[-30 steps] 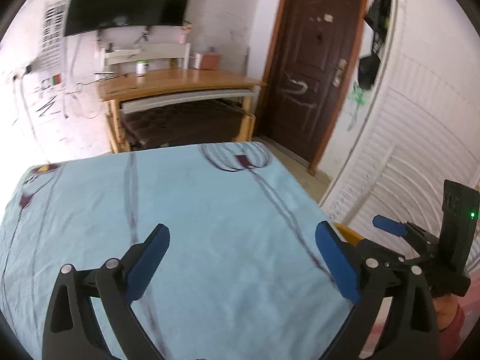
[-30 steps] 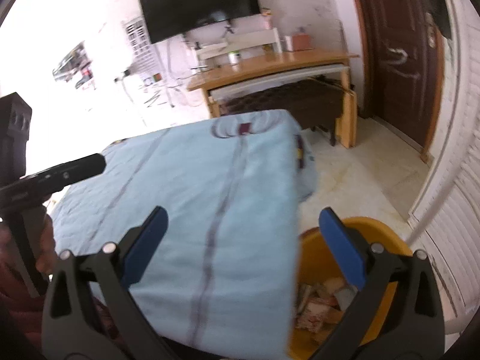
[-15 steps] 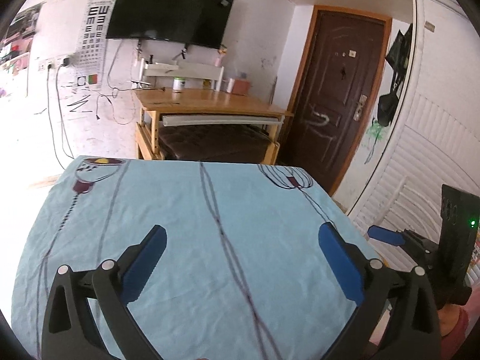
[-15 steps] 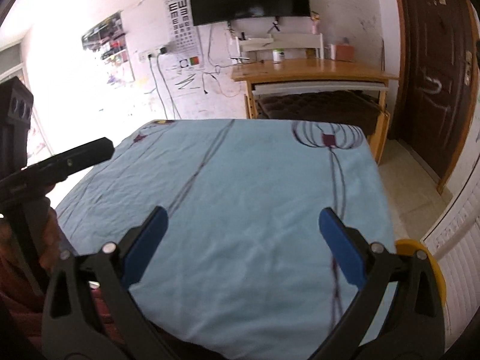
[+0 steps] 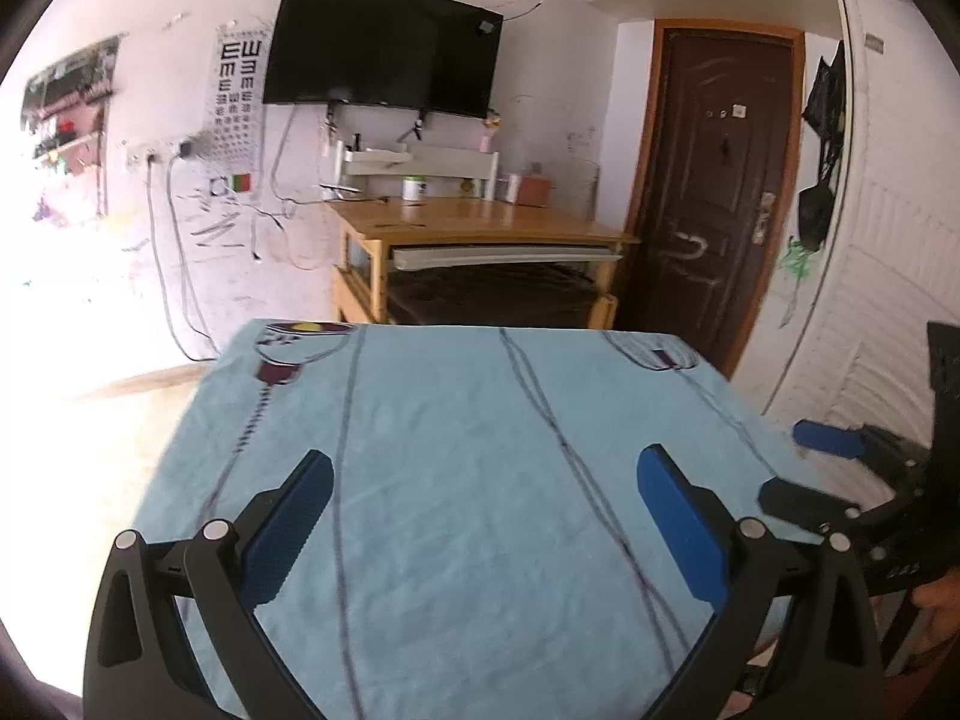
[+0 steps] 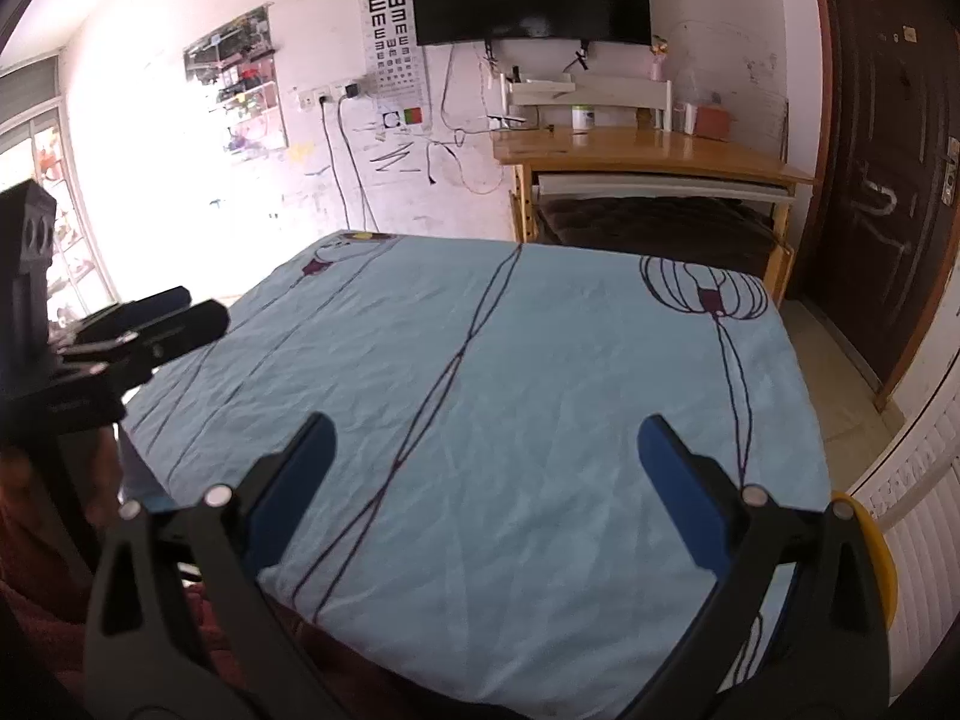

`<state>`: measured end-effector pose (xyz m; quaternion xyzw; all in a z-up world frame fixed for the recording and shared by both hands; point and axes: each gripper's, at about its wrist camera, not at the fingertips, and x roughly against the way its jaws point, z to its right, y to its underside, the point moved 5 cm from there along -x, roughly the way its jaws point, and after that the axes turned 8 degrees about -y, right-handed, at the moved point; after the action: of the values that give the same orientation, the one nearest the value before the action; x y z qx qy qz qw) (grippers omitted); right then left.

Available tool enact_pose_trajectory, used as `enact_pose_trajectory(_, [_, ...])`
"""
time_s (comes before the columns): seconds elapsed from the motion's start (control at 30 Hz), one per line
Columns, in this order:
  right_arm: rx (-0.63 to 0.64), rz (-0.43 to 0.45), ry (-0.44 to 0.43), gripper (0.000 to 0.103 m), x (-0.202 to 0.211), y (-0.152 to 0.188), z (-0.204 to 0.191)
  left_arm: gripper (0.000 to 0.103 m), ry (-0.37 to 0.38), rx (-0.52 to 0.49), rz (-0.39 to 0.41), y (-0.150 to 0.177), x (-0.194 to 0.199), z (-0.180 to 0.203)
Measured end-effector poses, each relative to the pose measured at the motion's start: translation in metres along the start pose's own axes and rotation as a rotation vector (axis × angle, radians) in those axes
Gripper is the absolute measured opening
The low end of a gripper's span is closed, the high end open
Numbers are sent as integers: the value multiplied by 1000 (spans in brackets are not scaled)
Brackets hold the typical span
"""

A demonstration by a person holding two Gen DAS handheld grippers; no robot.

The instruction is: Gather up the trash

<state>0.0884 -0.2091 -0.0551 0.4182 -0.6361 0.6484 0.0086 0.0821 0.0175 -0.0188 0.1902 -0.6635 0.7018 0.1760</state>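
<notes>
Only the right wrist view shows the yellow bin (image 6: 877, 546), its rounded rim peeking out beside the table's near right corner, behind the right gripper (image 6: 485, 474), whose blue pads spread wide and empty. The left gripper (image 5: 483, 507) gapes equally wide, holding nothing, above the wrinkled light-blue tablecloth (image 5: 456, 456). On the far wall, an eye chart (image 6: 393, 48) reads rows of "E".

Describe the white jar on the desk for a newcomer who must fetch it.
Find the black TV on the far wall. Under it stands a wooden desk; the white jar sits at its back, the only container with a green band.
</notes>
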Motion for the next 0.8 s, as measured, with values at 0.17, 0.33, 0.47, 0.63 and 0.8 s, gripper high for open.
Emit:
enact_pose_trajectory(0.17, [9, 0, -6, 97, -2, -1, -7, 96, -17, 1, 2, 1, 4, -6])
enact_pose_trajectory(0.33, [8, 1, -7, 97, -2, -1, -8, 96, -24, -9, 5, 1, 8, -5])
enact_pose_trajectory(0.47, [2, 3, -5, 97, -4, 0, -6, 96, -21, -21, -1, 1, 9, -2])
enact_pose_trajectory(0.63, [0, 2, -6, 97, -4, 1, -5, 96, -39, -35, -9, 3, 9, 1])
enact_pose_trajectory(0.8, [2, -2, -7, 97, -5, 1, -4, 96, -43, -46, -6, 3, 10, 3])
